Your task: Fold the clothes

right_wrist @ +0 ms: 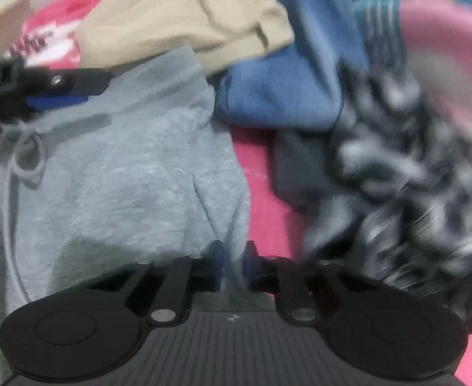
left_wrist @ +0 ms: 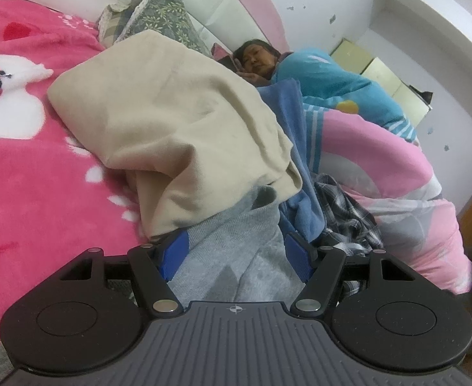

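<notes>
**Grey sweatpants between both tongs, pile behind**

We note the grey drawstring sweatpants (right_wrist: 113,173) spread across the left and centre of the right wrist view, waistband and tied cord (right_wrist: 26,157) at middle left, the fabric running down toward the bottom edge. They rest on the pink fleece blanket (right_wrist: 265,199), which shows as a strip just right of them.

Right gripper (right_wrist: 234,267), bottom centre: its jaws stand nearly together. The view is blurred, and the grey hem appears to lie in the narrow gap; we judge a pinch on the garment's right edge, though the contact itself is not sharp enough to confirm.

Left gripper (left_wrist: 236,252), bottom centre of its own view: jaws set wide, blue pads (left_wrist: 174,257) either side of the grey fabric (left_wrist: 236,241), which passes between them. We cannot tell whether the pads press on it. The same tool shows in the right wrist view at upper left, at the waistband.

Key relation: the garment's long axis seems to run from the waistband by the left tongs toward the edge by the right tongs. Each hand sits at its own end; neither needs to cross.

Behind, toward the upper frame: a beige garment (left_wrist: 171,122) overlapping the grey one, a blue garment (right_wrist: 287,87) and a plaid shirt (right_wrist: 397,173) to the right. A person (left_wrist: 316,74) lies at the far right under bedding.
</notes>
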Available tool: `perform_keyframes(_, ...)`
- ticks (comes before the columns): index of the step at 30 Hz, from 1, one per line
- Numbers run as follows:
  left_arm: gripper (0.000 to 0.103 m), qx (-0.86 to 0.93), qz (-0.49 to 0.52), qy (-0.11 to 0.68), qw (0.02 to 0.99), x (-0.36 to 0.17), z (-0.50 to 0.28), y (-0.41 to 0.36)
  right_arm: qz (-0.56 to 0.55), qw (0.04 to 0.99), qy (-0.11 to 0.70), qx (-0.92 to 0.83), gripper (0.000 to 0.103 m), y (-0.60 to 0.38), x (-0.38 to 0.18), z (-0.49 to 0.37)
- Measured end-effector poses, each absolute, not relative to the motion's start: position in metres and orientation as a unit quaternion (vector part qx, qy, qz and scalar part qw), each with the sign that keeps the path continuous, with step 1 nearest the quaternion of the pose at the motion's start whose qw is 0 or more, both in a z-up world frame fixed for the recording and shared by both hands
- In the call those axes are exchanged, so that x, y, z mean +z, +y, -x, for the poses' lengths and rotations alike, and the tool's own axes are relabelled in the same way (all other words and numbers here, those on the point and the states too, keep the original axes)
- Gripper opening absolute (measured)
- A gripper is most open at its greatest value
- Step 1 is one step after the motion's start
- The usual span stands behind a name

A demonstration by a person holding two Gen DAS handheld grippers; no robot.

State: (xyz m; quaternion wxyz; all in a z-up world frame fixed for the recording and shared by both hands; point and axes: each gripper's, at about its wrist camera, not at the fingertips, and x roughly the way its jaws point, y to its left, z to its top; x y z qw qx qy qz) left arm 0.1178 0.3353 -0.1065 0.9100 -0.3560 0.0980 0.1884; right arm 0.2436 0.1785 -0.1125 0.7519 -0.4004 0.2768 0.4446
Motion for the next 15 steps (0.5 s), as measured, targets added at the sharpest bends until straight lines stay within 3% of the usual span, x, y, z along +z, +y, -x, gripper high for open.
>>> perform_keyframes(5, 0.067, 0.191, 0.355, 0.101, 0.910, -0.108, -0.119, 0.336, 0.484, 0.789, 0.130, 0.356, 0.011, 0.178, -0.105, -0.224)
perform_keyframes(13, 0.067, 0.189, 0.358, 0.106, 0.908, -0.110, -0.120, 0.338, 0.451, 0.803, 0.188, 0.341, 0.014, 0.190, -0.155, -0.264)
perform_keyframes(15, 0.067, 0.189, 0.358, 0.105, 0.908, -0.111, -0.119, 0.339, 0.422, 0.812, 0.213, 0.343, 0.023, 0.185, -0.139, -0.269)
